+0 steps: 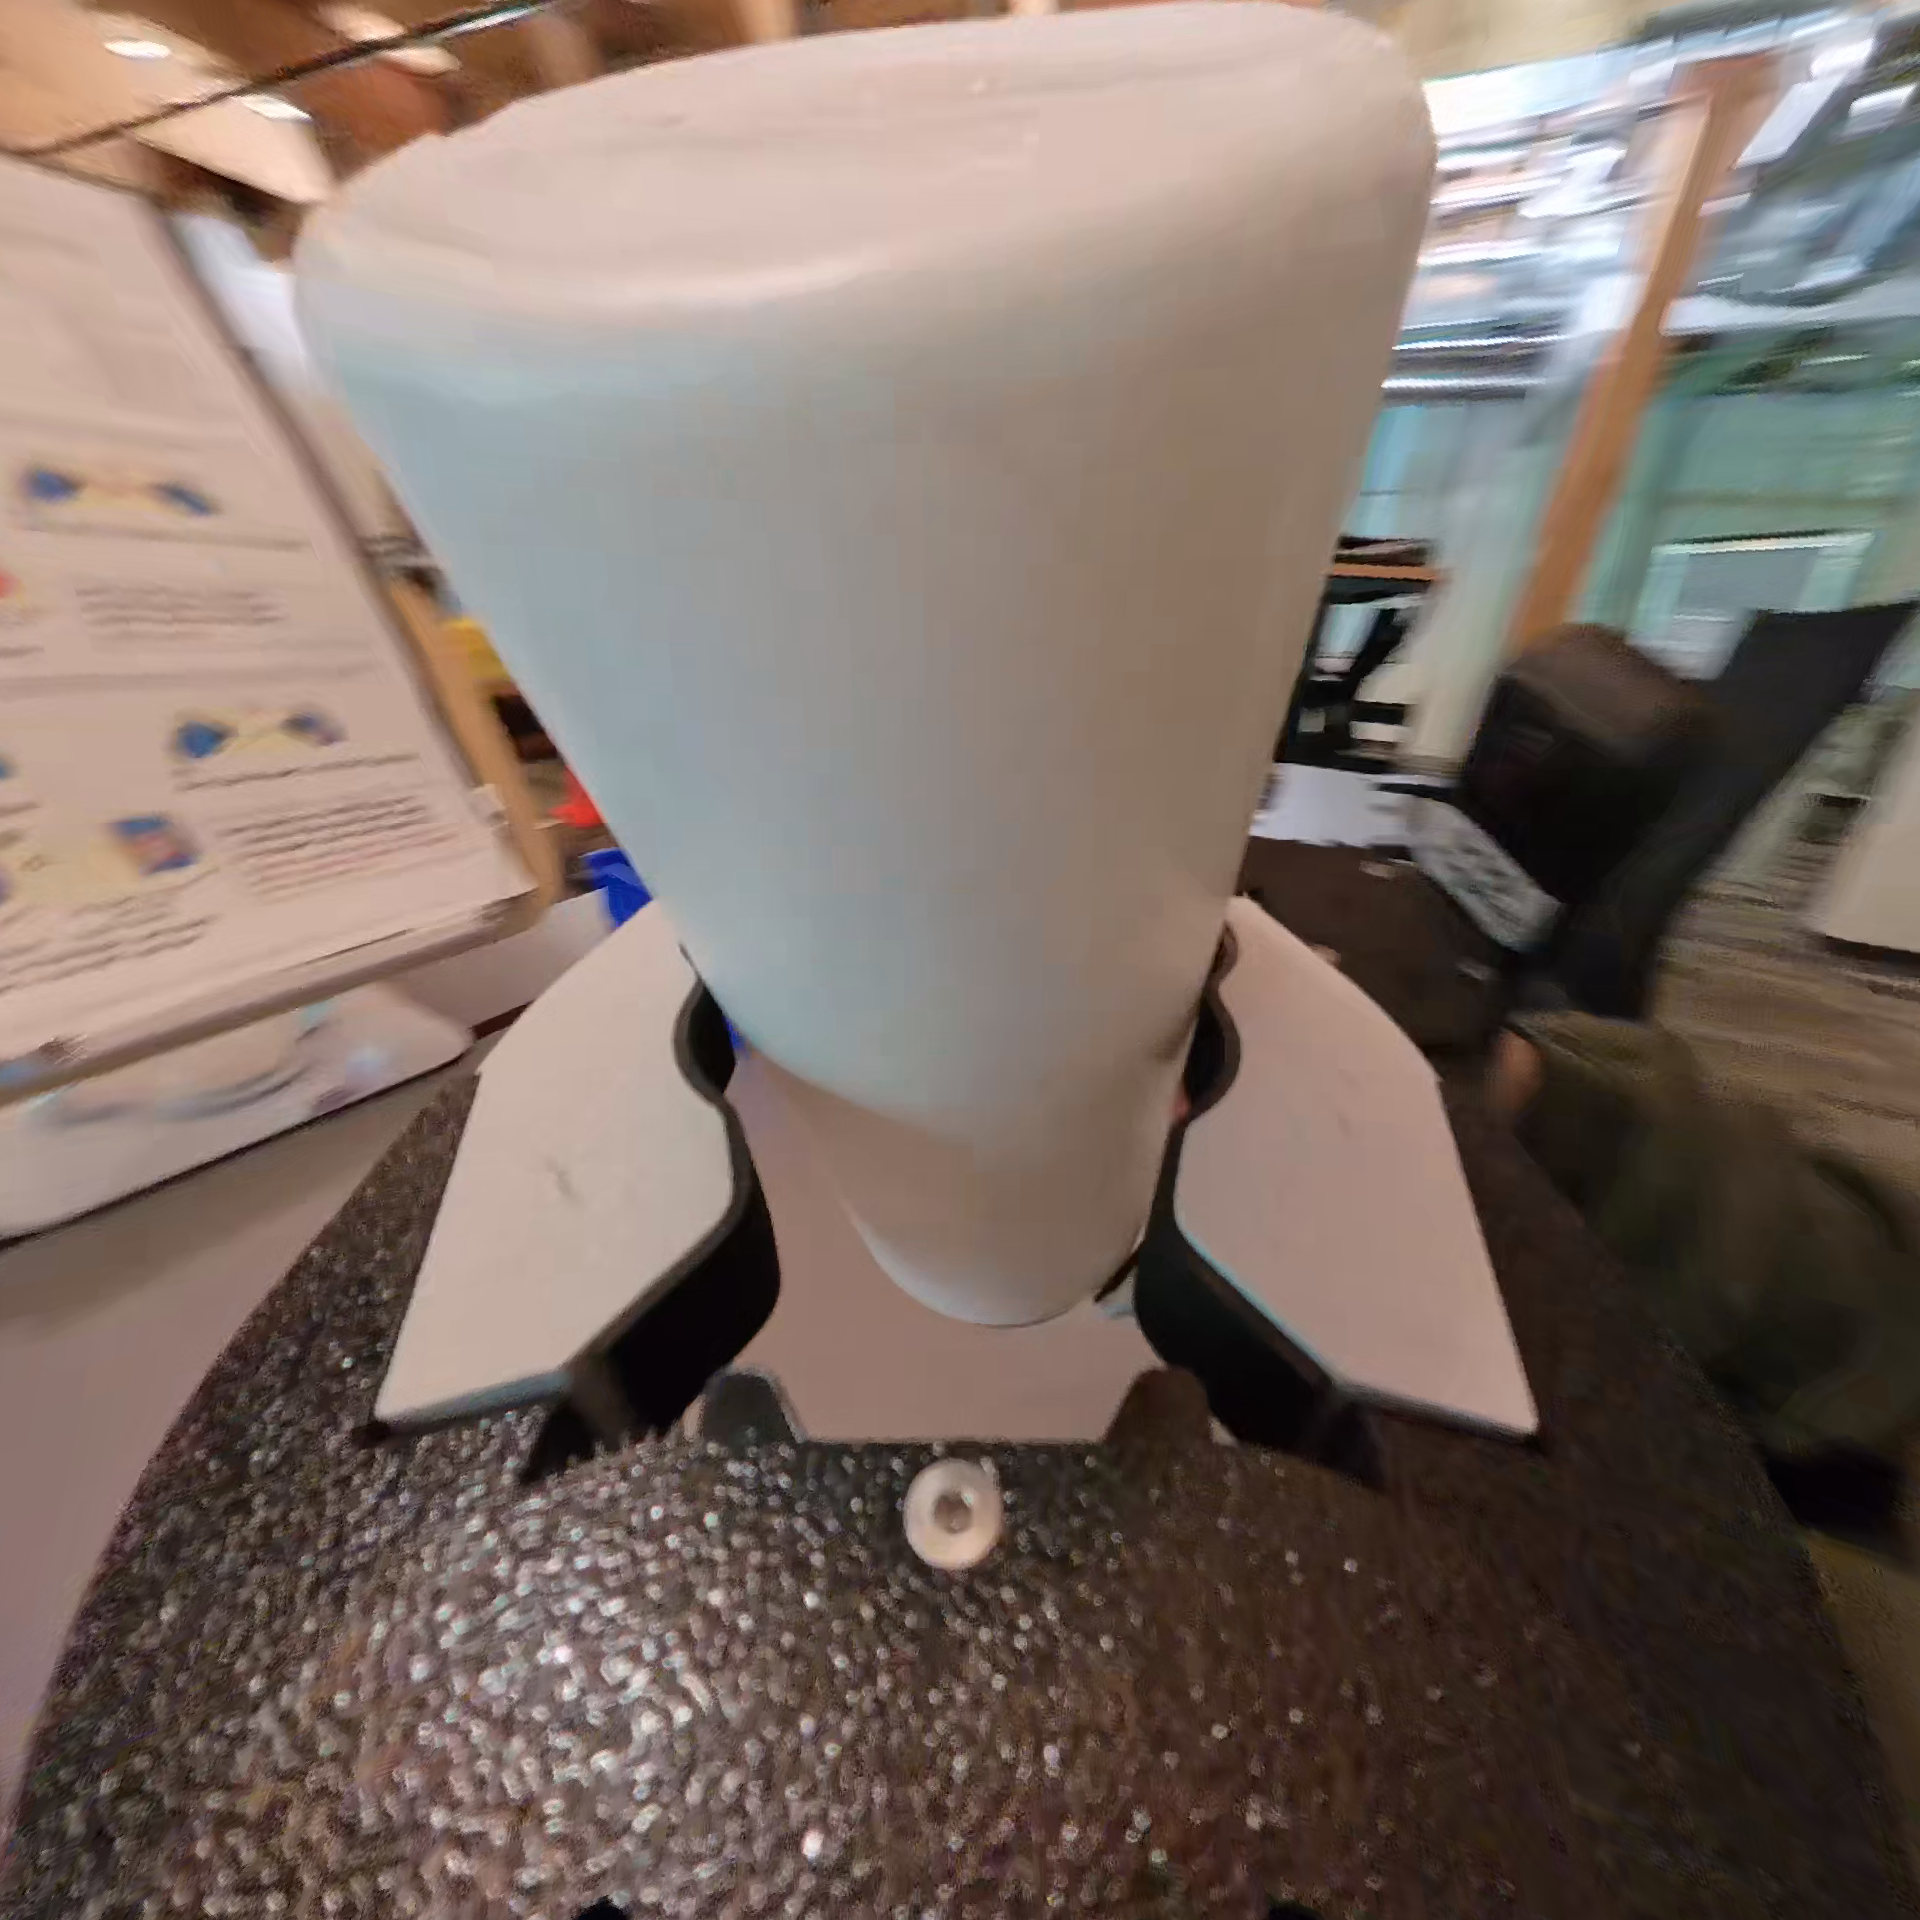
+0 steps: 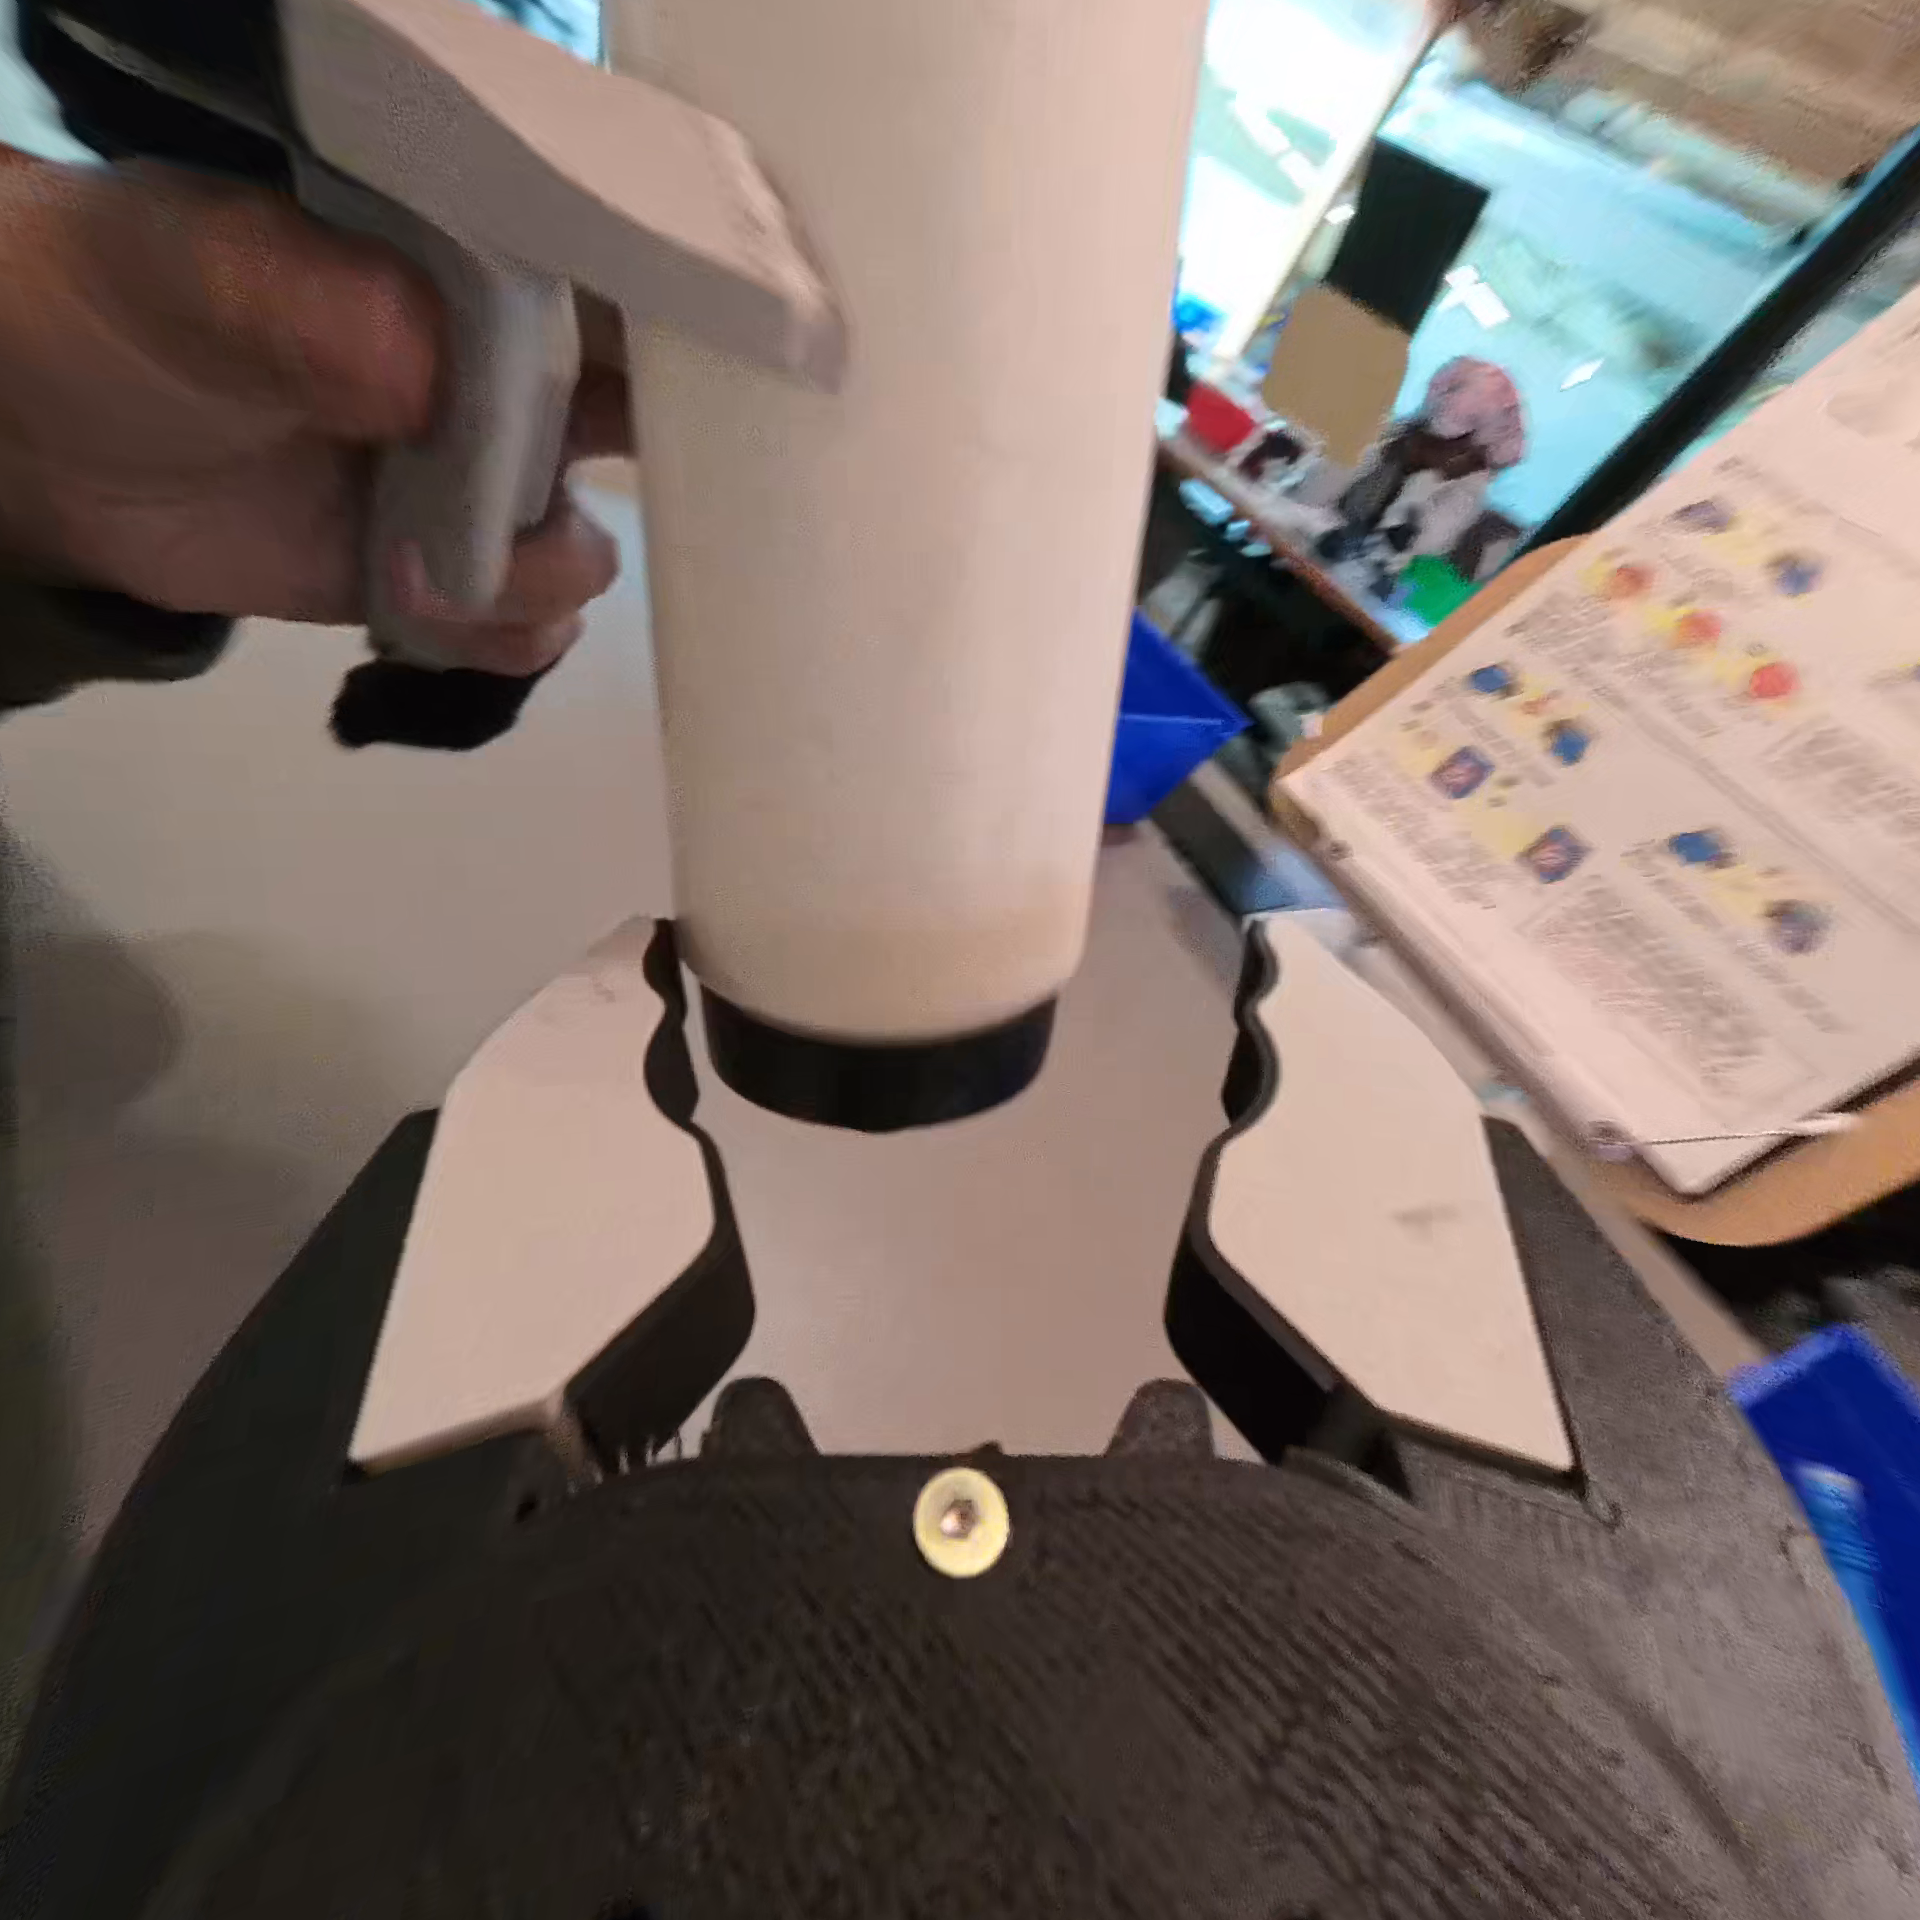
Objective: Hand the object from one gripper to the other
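Note:
A white bottle (image 1: 862, 582) with a black cap (image 2: 873, 1075) is the object. In the left wrist view my left gripper (image 1: 961, 987) is shut on its narrow end, and the body fills the view ahead. In the right wrist view the bottle (image 2: 894, 540) hangs cap down. Its cap sits between the wide-apart fingers of my right gripper (image 2: 951, 940), close to the left fingertip (image 2: 613, 966). The right gripper is open and holds nothing. One finger of the left gripper (image 2: 623, 208) clamps the bottle higher up, with a person's hand (image 2: 208, 395) on its handle.
A board with a printed sheet leans at the left (image 1: 208, 623) and shows at the right in the right wrist view (image 2: 1662, 831). A white table (image 2: 260, 935) lies below. A blue bin (image 2: 1164, 717) stands behind the bottle. A dark bag (image 1: 1579, 748) is at the right. The tips of one gripper are about 8 cm away from the tips of the other.

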A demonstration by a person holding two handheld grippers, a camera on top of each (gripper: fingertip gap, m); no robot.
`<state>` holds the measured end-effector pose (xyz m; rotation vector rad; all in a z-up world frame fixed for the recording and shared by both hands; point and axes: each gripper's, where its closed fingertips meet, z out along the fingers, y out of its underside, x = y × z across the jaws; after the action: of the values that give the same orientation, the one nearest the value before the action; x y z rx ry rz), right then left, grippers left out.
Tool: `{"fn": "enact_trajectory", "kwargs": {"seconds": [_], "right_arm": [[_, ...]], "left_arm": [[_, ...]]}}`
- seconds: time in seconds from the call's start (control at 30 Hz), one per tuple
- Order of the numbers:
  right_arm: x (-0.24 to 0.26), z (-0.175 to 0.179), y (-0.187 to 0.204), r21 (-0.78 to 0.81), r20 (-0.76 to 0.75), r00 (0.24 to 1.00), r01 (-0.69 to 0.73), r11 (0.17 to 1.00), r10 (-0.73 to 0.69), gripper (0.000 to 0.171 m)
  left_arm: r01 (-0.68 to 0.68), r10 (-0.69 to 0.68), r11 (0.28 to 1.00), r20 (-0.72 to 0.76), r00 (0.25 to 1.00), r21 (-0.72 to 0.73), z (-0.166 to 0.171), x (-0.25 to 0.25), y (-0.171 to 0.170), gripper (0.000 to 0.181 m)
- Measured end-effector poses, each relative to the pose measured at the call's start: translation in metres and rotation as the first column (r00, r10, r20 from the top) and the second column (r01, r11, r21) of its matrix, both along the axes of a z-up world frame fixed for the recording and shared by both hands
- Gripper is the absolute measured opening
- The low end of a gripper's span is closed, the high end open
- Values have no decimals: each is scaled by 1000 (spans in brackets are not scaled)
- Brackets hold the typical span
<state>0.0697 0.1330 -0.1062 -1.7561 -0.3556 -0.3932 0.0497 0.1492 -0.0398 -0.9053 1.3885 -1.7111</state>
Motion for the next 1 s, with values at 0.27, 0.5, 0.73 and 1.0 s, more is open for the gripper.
{"fn": "enact_trajectory", "kwargs": {"seconds": [0.27,0.5,0.73,1.0], "right_arm": [[-84,-19,-13,23,-488,716,-561,827,499,114],[-107,-50,-1,-80,-366,762,-598,798,534,87],[-55,-41,-3,-208,-242,920,-359,910,308,86],[19,-44,-38,-406,-195,979,-26,914,-59,86]], "left_arm": [[582,-596,803,181,782,128,-4,-73,-31,87],[635,-664,747,191,723,197,-23,-75,-46,86],[375,-415,899,172,893,226,-21,-44,-23,80],[-631,178,61,614,769,773,-9,-11,29,99]]}}
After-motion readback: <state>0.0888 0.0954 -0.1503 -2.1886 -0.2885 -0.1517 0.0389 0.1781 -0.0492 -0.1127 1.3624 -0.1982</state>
